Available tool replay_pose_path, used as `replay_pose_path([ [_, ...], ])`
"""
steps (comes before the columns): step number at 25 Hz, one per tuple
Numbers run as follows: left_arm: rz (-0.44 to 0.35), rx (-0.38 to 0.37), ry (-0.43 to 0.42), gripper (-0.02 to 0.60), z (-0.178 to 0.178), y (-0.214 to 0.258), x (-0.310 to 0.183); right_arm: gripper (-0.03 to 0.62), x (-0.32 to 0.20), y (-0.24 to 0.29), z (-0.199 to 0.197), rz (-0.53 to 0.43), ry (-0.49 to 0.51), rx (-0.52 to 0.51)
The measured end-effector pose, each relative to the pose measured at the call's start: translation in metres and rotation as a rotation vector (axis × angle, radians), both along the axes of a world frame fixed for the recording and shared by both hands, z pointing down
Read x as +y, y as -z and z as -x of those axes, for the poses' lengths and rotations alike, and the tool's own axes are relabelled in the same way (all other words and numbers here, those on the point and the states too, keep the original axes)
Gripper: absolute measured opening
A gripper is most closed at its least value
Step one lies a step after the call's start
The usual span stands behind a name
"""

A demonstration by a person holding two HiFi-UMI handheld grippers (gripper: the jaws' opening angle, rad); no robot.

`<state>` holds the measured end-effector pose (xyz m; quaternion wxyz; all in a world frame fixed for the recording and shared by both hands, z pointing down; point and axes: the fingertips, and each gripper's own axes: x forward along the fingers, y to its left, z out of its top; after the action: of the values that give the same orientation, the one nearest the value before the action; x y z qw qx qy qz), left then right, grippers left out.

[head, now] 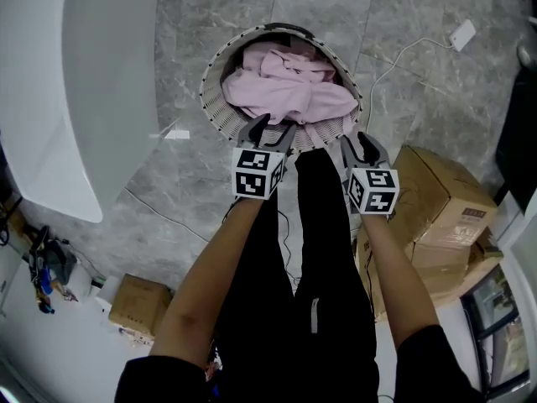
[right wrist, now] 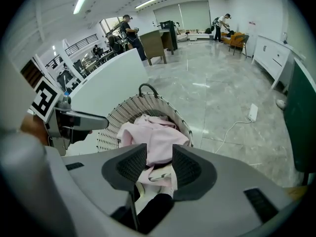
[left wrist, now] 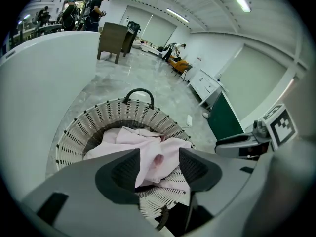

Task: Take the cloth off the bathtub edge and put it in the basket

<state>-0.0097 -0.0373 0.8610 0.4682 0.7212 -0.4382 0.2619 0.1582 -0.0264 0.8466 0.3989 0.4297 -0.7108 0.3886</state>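
A pink cloth lies bunched inside the round white wicker basket, spilling toward its near rim. The same cloth and basket fill the lower left gripper view, and both cloth and basket show in the right gripper view. My left gripper hangs open just above the basket's near rim, nothing between its fingers. Beside it my right gripper is open too, empty, over the rim's right side. The white bathtub stands at the left.
Cardboard boxes stack at the right, and a small box lies lower left. A white cable runs to a plug block on the grey marble floor. The person's dark-trousered legs stand right before the basket. People work far off in the hall.
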Motion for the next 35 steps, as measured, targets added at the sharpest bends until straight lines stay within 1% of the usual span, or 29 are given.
replay_pose_path([
  [4,-0.017,0.021,-0.023,0.255,-0.019,0.001,0.006,0.164,0.017,-0.021,-0.01,0.017,0.04,0.012],
  [6,-0.028,0.034,-0.042,0.255,-0.031,0.0,0.008,0.164,0.022,-0.034,-0.016,0.037,0.02,0.005],
  [9,-0.023,0.041,-0.078,0.253,-0.047,-0.007,0.012,0.164,0.03,-0.054,-0.025,0.066,-0.007,0.018],
  [13,-0.015,0.043,-0.101,0.253,-0.062,-0.015,0.014,0.164,0.044,-0.084,-0.036,0.105,0.037,0.081],
  [16,-0.015,0.042,-0.105,0.255,-0.069,-0.022,0.014,0.164,0.056,-0.107,-0.042,0.152,0.043,0.084],
  [19,-0.003,0.048,-0.105,0.253,-0.078,-0.029,0.017,0.164,0.061,-0.122,-0.041,0.171,0.063,0.08],
  [21,0.002,0.053,-0.121,0.254,-0.085,-0.032,0.019,0.163,0.063,-0.128,-0.038,0.18,0.074,0.072],
  [22,0.001,0.056,-0.13,0.255,-0.088,-0.032,0.02,0.15,0.062,-0.13,-0.037,0.18,0.074,0.069],
  [24,-0.002,0.061,-0.142,0.255,-0.091,-0.031,0.02,0.071,0.061,-0.131,-0.037,0.166,0.075,0.076],
  [25,-0.002,0.062,-0.143,0.255,-0.092,-0.031,0.019,0.054,0.06,-0.131,-0.038,0.16,0.079,0.084],
  [30,-0.007,0.053,-0.131,0.254,-0.082,-0.023,0.015,0.041,0.063,-0.115,-0.041,0.154,0.096,0.084],
  [32,-0.016,0.049,-0.121,0.255,-0.076,-0.018,0.01,0.04,0.058,-0.103,-0.04,0.143,0.098,0.062],
  [35,-0.036,0.047,-0.086,0.253,-0.063,-0.009,0.002,0.04,0.046,-0.079,-0.033,0.122,0.07,0.003],
])
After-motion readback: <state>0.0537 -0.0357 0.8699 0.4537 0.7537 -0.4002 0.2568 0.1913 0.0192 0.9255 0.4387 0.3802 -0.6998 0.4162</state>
